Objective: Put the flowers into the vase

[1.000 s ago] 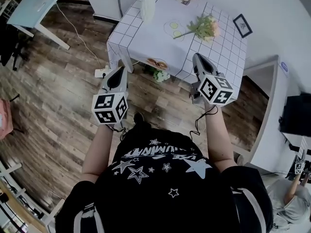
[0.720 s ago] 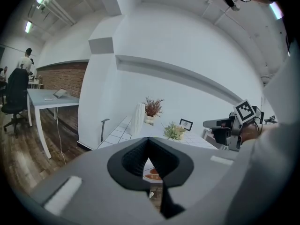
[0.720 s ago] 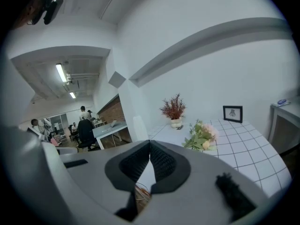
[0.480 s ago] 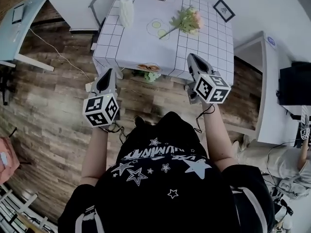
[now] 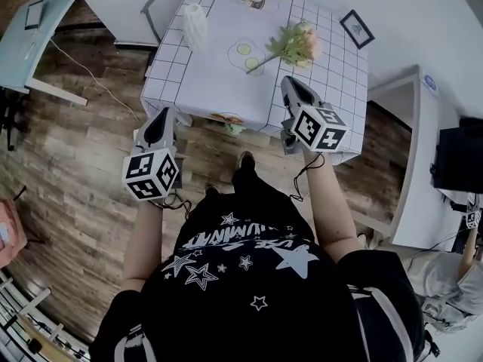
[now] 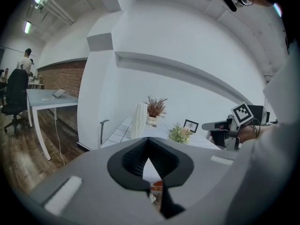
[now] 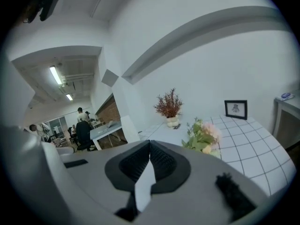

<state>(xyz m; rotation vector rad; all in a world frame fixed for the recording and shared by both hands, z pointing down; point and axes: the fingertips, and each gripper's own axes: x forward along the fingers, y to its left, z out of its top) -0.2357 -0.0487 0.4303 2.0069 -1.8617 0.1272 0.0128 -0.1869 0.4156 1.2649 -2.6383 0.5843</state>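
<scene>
**Right gripper lines up on the flowers**

Here's the table (image 5: 219,81) in its checked cloth, straight ahead of the person, both grippers short of its near edge. The vase (image 5: 195,26) stands upright, white, at the far left of the top. The flowers (image 5: 298,44) lie flat on the right half, well apart from the vase. Their long axis runs on a diagonal, stem end pointing back toward the near middle of the table and blooms out to the far right.

The right gripper (image 5: 289,87) sits just at the table edge with the flowers directly ahead of its tips, so it is clearly the nearer one. I'd say the pick is its job, with the stem end the closest part to take. The left gripper (image 5: 161,117) hangs off the near left corner, in line with the vase. Both sets of jaws are clenched tight, with nothing between them.
</scene>
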